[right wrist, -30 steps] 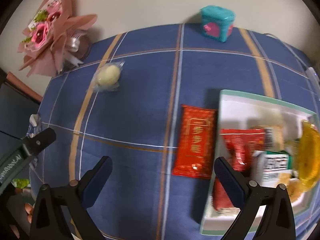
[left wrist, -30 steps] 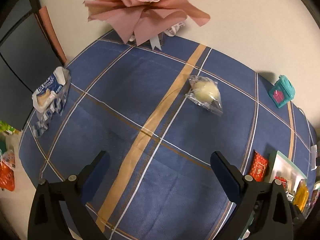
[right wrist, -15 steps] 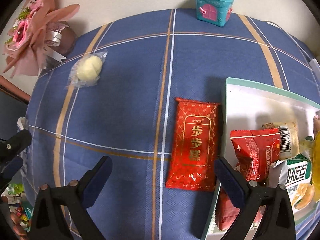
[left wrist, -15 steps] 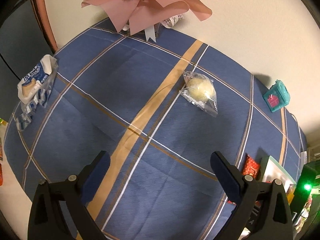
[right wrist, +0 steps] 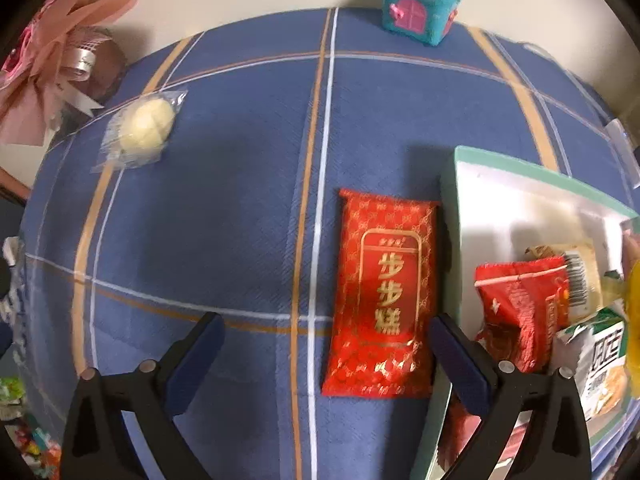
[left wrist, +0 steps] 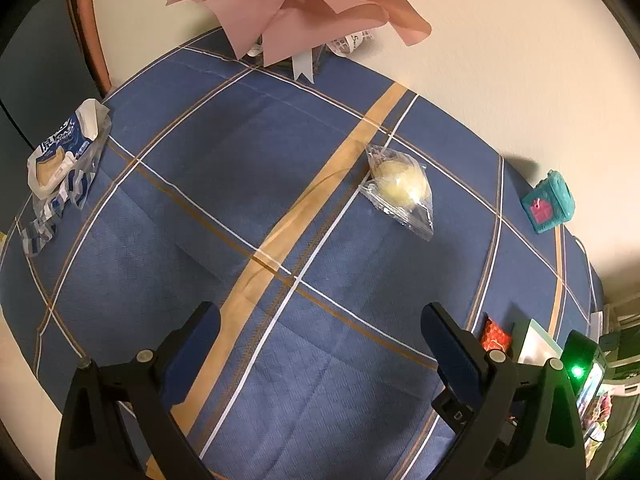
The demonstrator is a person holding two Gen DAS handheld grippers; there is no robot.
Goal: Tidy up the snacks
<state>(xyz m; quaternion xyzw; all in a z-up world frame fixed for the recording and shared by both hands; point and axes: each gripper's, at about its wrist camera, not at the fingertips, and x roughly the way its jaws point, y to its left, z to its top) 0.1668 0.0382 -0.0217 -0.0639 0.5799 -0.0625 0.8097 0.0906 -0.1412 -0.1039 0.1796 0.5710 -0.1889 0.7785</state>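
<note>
While both claws hang spread and empty above the bench (right wrist: 240,208), the red snack packet (right wrist: 384,304) lies flat just beside the tray (right wrist: 516,196), outside its left wall. Right claw (right wrist: 326,354) sits over the packet's lower end. Left claw (left wrist: 320,344) is well apart from the clear-wrapped bun (left wrist: 400,188). More packets (right wrist: 524,308) lie inside the tray.
</note>
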